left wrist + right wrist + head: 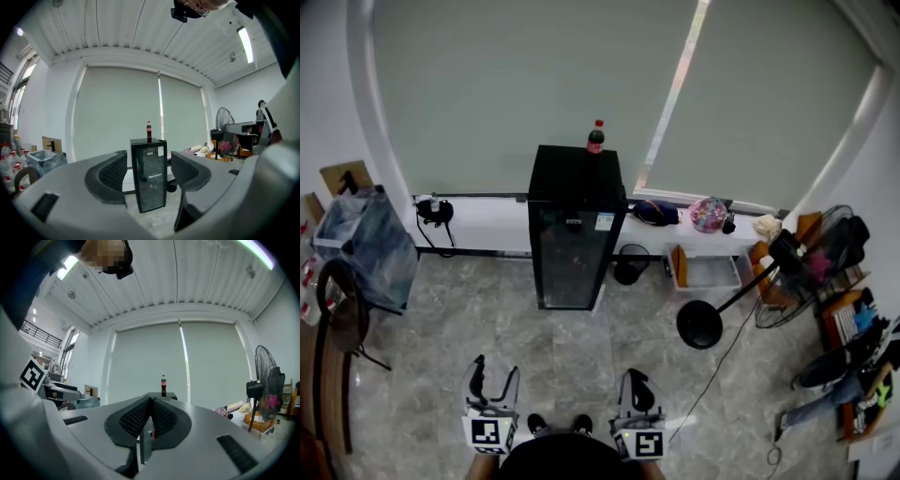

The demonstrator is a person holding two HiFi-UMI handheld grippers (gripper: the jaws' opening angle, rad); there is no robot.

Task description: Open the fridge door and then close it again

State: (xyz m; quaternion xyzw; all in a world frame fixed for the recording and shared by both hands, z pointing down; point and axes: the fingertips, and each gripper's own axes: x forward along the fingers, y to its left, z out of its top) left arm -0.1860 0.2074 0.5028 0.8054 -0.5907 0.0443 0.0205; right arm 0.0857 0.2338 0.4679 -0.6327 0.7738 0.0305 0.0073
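Note:
A small black fridge with a glass door stands against the window ledge, door shut, with a cola bottle on top. Both grippers are low at the near edge of the head view, well short of the fridge. My left gripper stands open with nothing between its fingers; in the left gripper view the fridge shows through the gap of that gripper. My right gripper is shut and empty. In the right gripper view its closed jaws hide most of the fridge, and the bottle rises above them.
A standing fan leans at the right, its round base on the tiled floor with a cable trailing. A bin with a plastic bag and a chair are at the left. Cluttered racks line the right wall.

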